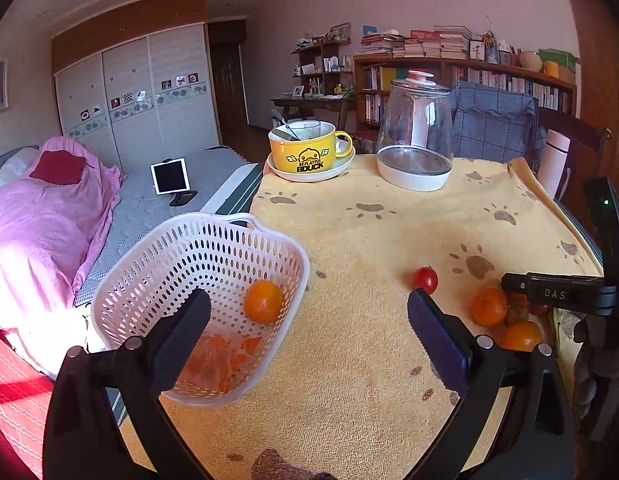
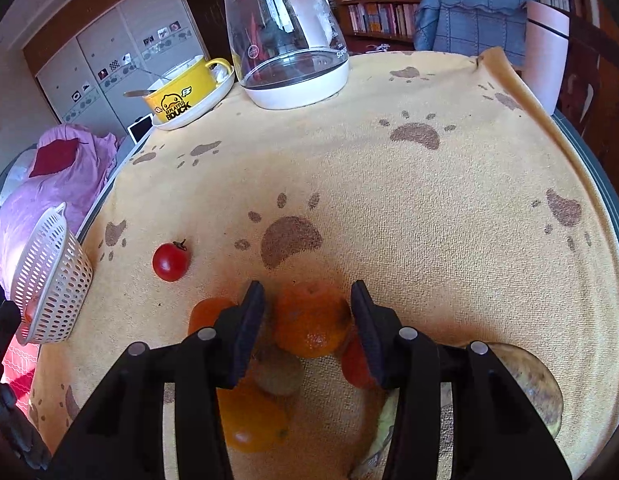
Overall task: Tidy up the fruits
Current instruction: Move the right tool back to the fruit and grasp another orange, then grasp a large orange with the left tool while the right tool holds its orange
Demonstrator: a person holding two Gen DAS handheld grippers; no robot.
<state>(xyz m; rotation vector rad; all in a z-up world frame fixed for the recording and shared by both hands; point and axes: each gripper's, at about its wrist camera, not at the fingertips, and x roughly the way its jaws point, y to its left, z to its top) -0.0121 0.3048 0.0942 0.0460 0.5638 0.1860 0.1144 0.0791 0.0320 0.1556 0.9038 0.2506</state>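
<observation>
White plastic basket (image 1: pixel 197 264) with many holes sat at table's left edge, one round orange (image 1: pixel 263 301) and soft orange scraps inside. Left gripper (image 1: pixel 309 312) hung wide open, holding nothing. Fuzzy yellow towel (image 1: pixel 369 240) with brown paw prints covered table. Small shiny red tomato (image 2: pixel 170 261) lay alone. Right gripper (image 2: pixel 308 320) stood open around bumpy orange fruit (image 2: pixel 311 320) in pile near front edge; touching or not, could not tell. Other fruits half hidden under black fingers.

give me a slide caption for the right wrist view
Right gripper open around an orange among piled fruit.
</observation>
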